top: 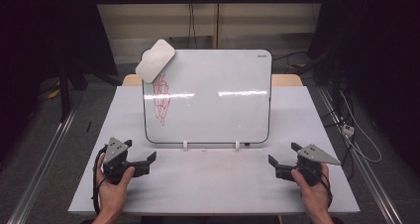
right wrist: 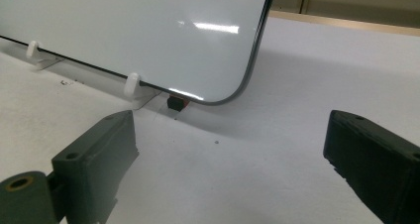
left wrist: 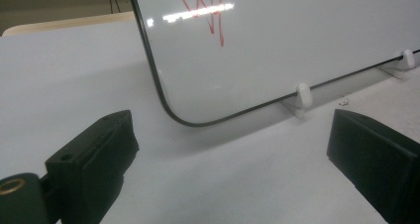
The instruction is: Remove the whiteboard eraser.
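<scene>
A whiteboard [top: 213,95] stands tilted on the white table [top: 213,184], held by two white clips [top: 185,145]. A red scribble [top: 161,97] marks its left side, and a white eraser [top: 155,60] sits on its top left corner. My left gripper [top: 140,152] rests open on the table in front of the board's lower left corner [left wrist: 173,116], nothing between its jaws. My right gripper [top: 283,153] is open too, facing the lower right corner [right wrist: 237,92]. A small black and red object [right wrist: 177,103] lies under that corner.
The bare table stretches between the two grippers in front of the board. Cables [top: 354,135] hang off the table's right side. Dark curtains and a rail frame [top: 44,164] border the table on both sides.
</scene>
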Demonstrator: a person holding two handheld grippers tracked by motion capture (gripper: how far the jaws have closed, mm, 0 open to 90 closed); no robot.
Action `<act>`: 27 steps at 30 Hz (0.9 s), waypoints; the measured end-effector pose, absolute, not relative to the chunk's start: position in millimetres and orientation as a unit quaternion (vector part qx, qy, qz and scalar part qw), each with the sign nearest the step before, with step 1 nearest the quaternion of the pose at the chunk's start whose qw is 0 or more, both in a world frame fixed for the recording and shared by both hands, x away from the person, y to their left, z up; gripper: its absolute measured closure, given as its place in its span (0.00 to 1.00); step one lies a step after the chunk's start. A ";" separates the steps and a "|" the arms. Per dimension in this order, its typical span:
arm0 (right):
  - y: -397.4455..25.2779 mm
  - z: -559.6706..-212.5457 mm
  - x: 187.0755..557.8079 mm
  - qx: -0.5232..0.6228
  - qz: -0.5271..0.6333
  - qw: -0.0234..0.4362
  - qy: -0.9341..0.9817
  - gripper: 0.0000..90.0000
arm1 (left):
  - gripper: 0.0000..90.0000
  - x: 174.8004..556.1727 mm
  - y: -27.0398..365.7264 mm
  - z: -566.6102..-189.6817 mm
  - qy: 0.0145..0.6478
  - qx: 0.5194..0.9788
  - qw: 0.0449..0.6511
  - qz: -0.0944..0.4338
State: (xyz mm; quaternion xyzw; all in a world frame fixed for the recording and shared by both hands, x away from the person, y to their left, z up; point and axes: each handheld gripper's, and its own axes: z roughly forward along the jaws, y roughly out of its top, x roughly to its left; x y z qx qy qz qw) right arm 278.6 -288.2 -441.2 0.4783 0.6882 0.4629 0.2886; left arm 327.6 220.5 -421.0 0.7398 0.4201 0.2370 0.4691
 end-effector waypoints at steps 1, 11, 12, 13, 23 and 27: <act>-288.1 -441.3 278.8 0.480 0.464 0.285 0.688 0.07 | 0.06 327.6 220.4 -421.0 0.421 0.739 0.470 0.236; -288.9 -441.9 279.5 0.479 0.465 0.284 0.689 0.07 | 0.07 330.9 218.8 -421.6 0.426 0.738 0.471 0.229; -288.9 -441.8 279.5 0.479 0.466 0.283 0.688 0.07 | 0.07 331.5 218.6 -421.4 0.426 0.741 0.466 0.229; -288.8 -441.8 279.5 0.479 0.465 0.284 0.688 0.07 | 0.07 332.4 217.8 -421.6 0.427 0.739 0.469 0.228; -288.7 -442.3 278.8 0.480 0.464 0.283 0.689 0.07 | 0.07 347.4 215.4 -412.3 0.422 0.748 0.464 0.217; -288.3 -442.4 278.9 0.480 0.463 0.282 0.690 0.07 | 0.07 353.8 213.0 -403.2 0.413 0.751 0.454 0.243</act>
